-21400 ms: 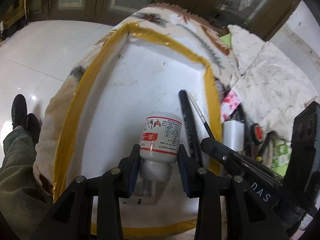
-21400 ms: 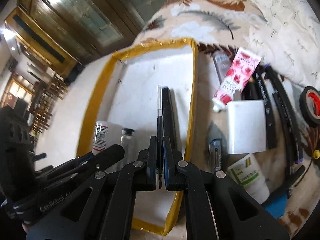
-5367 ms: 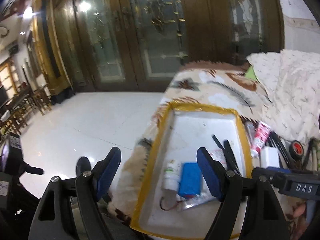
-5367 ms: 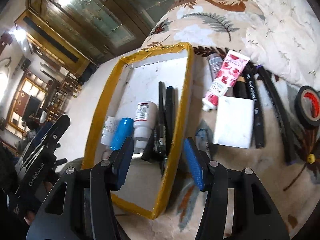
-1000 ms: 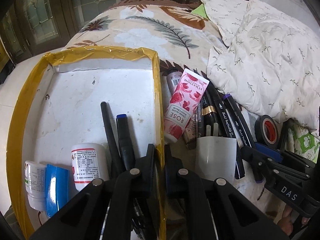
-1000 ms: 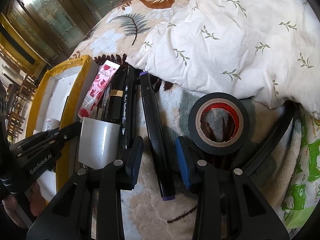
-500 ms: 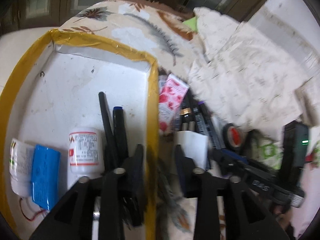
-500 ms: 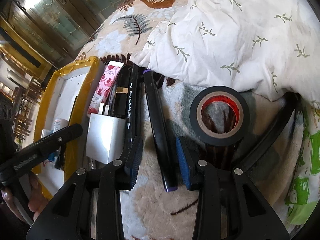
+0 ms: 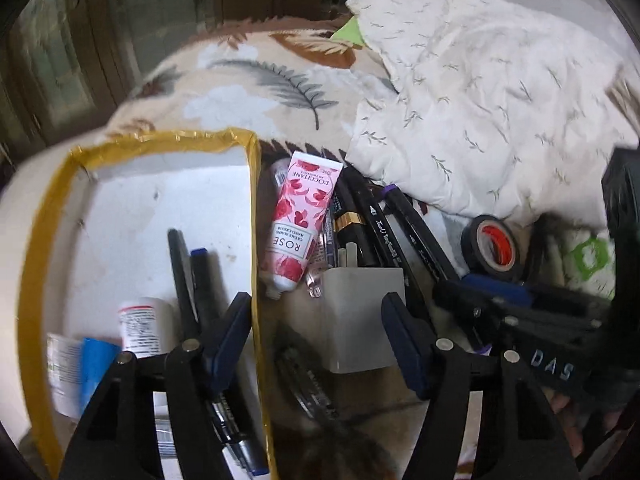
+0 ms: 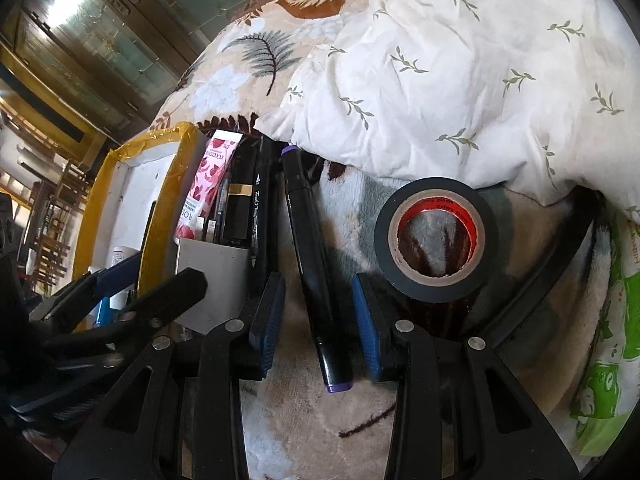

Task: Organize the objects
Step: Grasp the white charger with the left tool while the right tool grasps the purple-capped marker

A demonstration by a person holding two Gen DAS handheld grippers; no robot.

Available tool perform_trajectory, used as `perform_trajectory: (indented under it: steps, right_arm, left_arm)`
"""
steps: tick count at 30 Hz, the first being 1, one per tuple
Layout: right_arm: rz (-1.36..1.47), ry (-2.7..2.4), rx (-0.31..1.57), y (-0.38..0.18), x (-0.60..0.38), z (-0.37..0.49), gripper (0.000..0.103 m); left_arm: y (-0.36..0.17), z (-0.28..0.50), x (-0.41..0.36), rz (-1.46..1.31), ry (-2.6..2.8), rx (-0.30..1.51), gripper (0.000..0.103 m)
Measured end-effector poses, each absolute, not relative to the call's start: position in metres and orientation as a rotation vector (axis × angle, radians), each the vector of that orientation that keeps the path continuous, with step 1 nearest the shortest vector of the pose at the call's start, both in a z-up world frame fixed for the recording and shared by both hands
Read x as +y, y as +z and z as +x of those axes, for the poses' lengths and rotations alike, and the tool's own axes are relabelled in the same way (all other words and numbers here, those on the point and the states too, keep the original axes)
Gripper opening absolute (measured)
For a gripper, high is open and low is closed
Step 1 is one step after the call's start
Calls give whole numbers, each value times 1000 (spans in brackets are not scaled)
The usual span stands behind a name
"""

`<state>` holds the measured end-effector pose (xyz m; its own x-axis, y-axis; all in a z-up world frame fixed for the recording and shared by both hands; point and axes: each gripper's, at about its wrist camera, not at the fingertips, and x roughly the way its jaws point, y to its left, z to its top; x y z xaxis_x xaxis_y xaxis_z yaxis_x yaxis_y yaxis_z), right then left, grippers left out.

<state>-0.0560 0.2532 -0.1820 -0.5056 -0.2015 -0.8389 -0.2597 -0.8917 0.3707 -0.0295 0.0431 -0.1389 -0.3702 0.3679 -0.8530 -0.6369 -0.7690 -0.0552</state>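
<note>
Glossy black tape roll, plush blanket

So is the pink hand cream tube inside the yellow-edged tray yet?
No, the pink hand cream tube lies on the blanket just outside the yellow-edged tray, beside the black markers.

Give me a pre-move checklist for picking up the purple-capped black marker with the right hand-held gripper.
1. Purple-capped marker lies between the right hand-held gripper pads: ok.
2. Pads pressing on the marker: not ok, gaps show on both sides.
3. Black tape roll outside the closing path: ok, beside the right pad.
4. Left hand-held gripper empty: ok, its jaws are opening, straddling the white charger without touching it.
5. Room left in the yellow-edged tray: ok, bare floor at its far end.
</note>
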Motion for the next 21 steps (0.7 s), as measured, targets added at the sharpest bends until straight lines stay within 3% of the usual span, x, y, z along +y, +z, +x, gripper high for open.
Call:
perform_trajectory:
  steps: [11, 13, 16, 21]
  right_arm:
    - [-1551, 2587, 696, -186, 253, -55, 35]
    - [-1547, 2586, 711, -186, 254, -55, 35]
    - [-1558, 2590, 680, -185, 252, -56, 35]
    - [-1568, 2592, 690, -186, 252, -55, 35]
  left_arm:
    - [-142, -29, 46, -1191, 2175, 418, 67]
    - [-142, -29, 43, -1179, 2166, 410, 63]
    - [-139, -32, 34, -1170, 2149, 374, 49]
    - [-139, -35, 26, -1193, 2125, 318, 48]
